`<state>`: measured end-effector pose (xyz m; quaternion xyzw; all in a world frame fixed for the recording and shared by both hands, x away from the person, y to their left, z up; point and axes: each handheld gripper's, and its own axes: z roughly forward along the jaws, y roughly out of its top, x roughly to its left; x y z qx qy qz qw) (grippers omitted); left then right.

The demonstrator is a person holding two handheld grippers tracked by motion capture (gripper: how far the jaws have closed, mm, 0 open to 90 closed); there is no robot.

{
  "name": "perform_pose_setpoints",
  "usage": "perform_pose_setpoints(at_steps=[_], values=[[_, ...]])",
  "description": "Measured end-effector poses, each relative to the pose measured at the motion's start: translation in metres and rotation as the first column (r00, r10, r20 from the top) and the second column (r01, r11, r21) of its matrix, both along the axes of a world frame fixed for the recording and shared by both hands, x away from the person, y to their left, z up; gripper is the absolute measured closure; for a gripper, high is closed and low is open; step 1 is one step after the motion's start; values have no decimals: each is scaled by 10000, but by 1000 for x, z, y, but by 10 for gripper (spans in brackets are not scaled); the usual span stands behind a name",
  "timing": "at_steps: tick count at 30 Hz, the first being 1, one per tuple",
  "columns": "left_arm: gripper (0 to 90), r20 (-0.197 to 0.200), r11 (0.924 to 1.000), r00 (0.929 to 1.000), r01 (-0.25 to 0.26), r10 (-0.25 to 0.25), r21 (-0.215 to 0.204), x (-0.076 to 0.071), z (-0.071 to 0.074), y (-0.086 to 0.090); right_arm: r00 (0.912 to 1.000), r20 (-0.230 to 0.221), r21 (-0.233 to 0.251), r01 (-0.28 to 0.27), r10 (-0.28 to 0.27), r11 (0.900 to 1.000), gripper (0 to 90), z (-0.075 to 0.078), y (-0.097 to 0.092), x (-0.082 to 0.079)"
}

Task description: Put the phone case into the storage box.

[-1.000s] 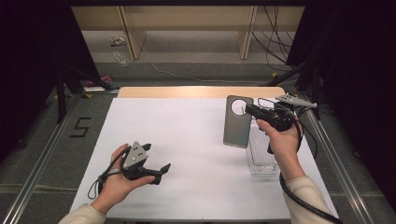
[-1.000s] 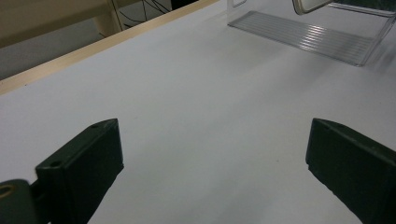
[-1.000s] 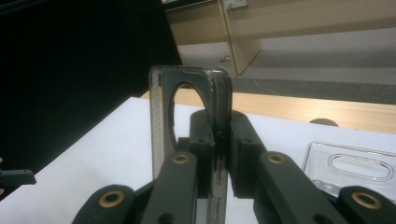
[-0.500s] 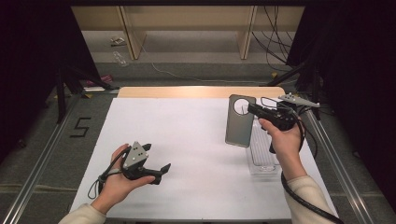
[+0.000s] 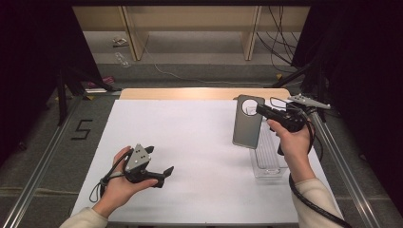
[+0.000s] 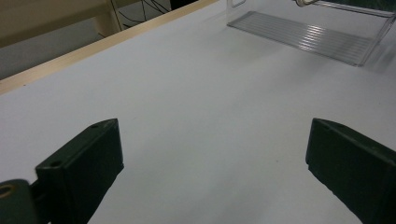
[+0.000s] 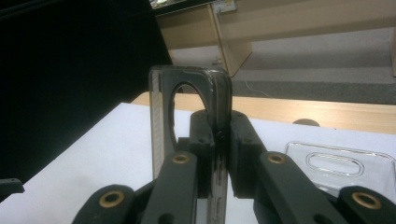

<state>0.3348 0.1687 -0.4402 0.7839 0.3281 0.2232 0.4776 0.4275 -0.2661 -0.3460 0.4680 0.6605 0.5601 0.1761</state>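
Observation:
A grey phone case (image 5: 247,124) with a round camera cutout hangs upright over the left edge of a clear plastic tray (image 5: 268,164). My right gripper (image 5: 260,110) is shut on its upper right edge. In the right gripper view the case (image 7: 219,93) stands edge-on between the closed jaws of the right gripper (image 7: 218,135), with the tray (image 7: 341,163) lying below to the right. My left gripper (image 5: 160,160) rests low over the white table at the front left, open, with nothing between its jaws. In the left gripper view the left gripper (image 6: 212,154) looks across bare table toward the tray (image 6: 308,37).
The white table top (image 5: 190,142) has a wooden strip (image 5: 199,93) along its far edge. Beyond it stand wooden shelf legs (image 5: 135,42) and cables (image 5: 280,33) on the floor. Dark curtains hang on both sides. A metal rail (image 5: 43,156) runs along the left.
The right gripper has carried the phone case slightly to the right, above the tray. The left gripper has stayed in place.

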Motion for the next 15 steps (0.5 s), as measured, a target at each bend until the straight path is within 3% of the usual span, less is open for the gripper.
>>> perform_pose_setpoints(at_steps=[15], values=[[36, 6, 10000, 10000, 0, 0, 10, 0, 0, 0, 9998, -68, -10, 168, -168, 9999, 822, 0, -6, 1]])
